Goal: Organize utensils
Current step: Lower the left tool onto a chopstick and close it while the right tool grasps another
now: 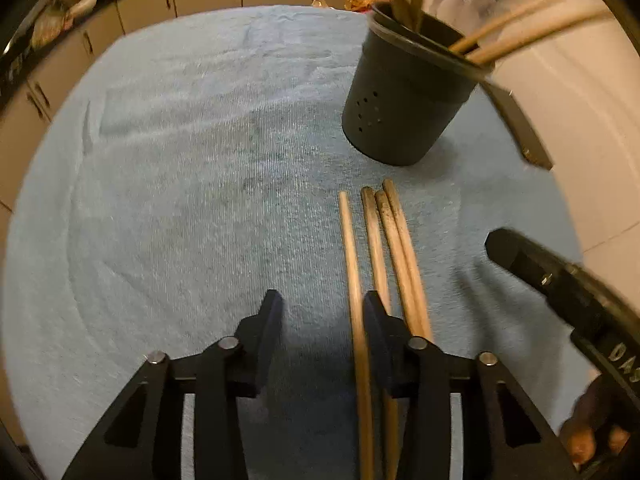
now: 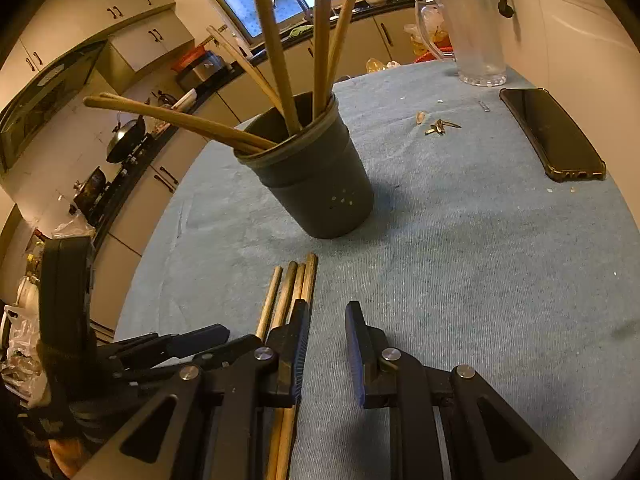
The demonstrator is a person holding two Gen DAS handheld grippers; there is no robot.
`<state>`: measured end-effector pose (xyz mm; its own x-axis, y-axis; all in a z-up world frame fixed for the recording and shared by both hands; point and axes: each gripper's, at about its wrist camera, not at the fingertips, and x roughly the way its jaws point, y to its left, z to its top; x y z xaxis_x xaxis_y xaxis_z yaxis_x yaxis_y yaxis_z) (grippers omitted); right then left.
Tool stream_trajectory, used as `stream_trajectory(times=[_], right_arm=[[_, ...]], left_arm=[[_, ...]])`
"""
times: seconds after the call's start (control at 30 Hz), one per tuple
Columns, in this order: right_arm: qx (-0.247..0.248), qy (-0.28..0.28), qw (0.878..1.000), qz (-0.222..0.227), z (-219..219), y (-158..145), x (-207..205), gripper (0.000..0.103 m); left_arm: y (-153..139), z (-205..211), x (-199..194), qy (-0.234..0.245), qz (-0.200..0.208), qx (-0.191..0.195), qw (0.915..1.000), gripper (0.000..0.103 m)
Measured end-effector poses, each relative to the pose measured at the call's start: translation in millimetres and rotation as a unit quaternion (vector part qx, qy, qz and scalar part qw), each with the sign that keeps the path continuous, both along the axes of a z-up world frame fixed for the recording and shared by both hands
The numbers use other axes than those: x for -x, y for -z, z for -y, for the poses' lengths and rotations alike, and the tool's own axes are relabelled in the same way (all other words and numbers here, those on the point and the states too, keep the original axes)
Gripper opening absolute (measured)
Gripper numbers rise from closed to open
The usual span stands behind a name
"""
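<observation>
Blue towel covers the table. Dark grey cup stands upright on it, far side; small drain holes dot its lower wall, a lighter rim ring at the top. Several long tan sticks lean out of the cup in different directions; right wrist view shows them fanning up and to the left.

Four loose chopsticks lie flat on the towel just in front of the cup, roughly parallel, tips toward the cup but apart from it. Pale wood, round tips. The two middle ones look darker and stained near the tip. The three on the right lie close together and partly overlap; the leftmost lies slightly apart.

Left gripper: jaws spread wide, nothing pinched. The leftmost chopstick runs through the gap, just beside the right finger; the other three pass under or beyond that finger. Whether the finger touches them, cannot tell.

Right gripper: jaws apart, only towel in the gap. The chopsticks lie at and under its left finger, outside the gap. The left gripper shows low left in this view, close beside the sticks.

Also on the towel, right wrist view: black phone far right, clear jug beyond it, small keys between cup and phone.
</observation>
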<state>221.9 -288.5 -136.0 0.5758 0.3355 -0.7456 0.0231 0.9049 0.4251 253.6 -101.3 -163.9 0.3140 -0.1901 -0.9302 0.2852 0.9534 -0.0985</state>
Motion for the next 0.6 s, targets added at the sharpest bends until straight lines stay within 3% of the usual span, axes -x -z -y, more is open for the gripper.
stream_trajectory(times=[0.07,0.17,0.23,0.5,0.6], right_arm=[[0.003,0.0,1.0,-0.002,-0.2,0.2,-4.8,0.021],[0.009,-0.02,1.0,-0.018,-5.9,2.9,-15.1,0.021],[0.013,-0.037,0.999,-0.034,-11.4,8.1,-22.8,0.021],[0.06,-0.085,0.992,-0.07,-43.1,20.8,-40.7,0.021],[0.087,-0.079,0.99,-0.084,-48.4,23.0,-46.6,0.019]], left_arm=[[1.6,11.8,0.1,0.016,0.014,-0.046,0.9987,0.037],[2.2,18.2,-6.2,0.024,0.008,-0.062,0.9977,0.031],[1.5,11.7,-10.6,0.012,0.004,-0.063,0.9979,0.011],[2.3,-33.5,1.5,-0.017,0.006,-0.028,0.9995,0.007],[3.0,-41.1,5.5,-0.022,0.003,-0.018,0.9996,0.007]])
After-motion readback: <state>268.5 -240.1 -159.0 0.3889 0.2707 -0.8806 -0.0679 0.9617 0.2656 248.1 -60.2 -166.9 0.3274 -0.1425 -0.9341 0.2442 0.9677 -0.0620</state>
